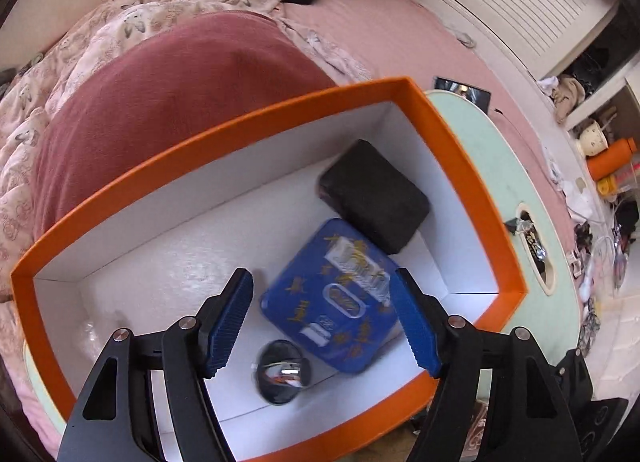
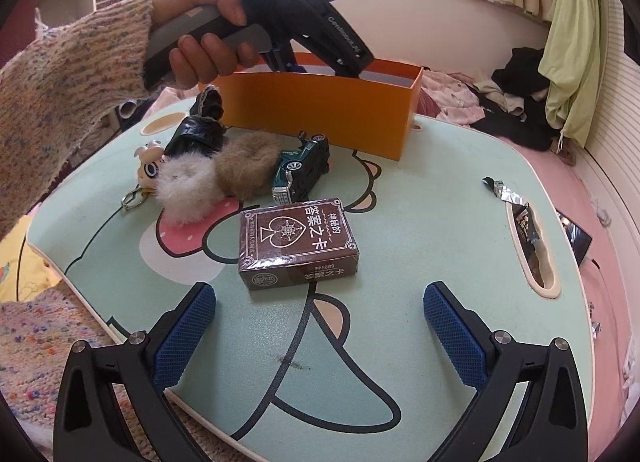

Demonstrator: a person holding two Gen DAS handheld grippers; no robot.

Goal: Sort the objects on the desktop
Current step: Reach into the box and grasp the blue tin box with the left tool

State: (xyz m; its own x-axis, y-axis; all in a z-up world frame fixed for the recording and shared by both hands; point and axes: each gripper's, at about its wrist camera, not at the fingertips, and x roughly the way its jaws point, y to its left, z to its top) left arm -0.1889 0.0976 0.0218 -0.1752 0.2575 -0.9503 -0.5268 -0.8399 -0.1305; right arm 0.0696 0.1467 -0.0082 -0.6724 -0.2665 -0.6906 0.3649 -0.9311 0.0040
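My left gripper (image 1: 322, 274) hangs open, pointing steeply down into the orange box (image 1: 460, 166). On the box's white floor lie a blue tin (image 1: 304, 302), a black block (image 1: 376, 194) and a small round dark item (image 1: 280, 372). The tin shows blurred between the fingers, and the left pad (image 1: 228, 322) stands apart from it. In the right wrist view a hand (image 2: 200, 50) holds that gripper over the orange box (image 2: 320, 118), its fingertips hidden behind the wall. My right gripper (image 2: 319, 289) is open and empty, just short of a brown card pack (image 2: 296, 238).
On the mint cartoon table (image 2: 420, 222) lie a green toy car (image 2: 304, 170), a brown fur scrunchie (image 2: 248, 166), a white one (image 2: 188, 190), a keychain figure (image 2: 150, 168) and a black wrapped item (image 2: 200, 126). Foil wrapper (image 2: 500, 188) and a phone (image 2: 576, 240) sit right.
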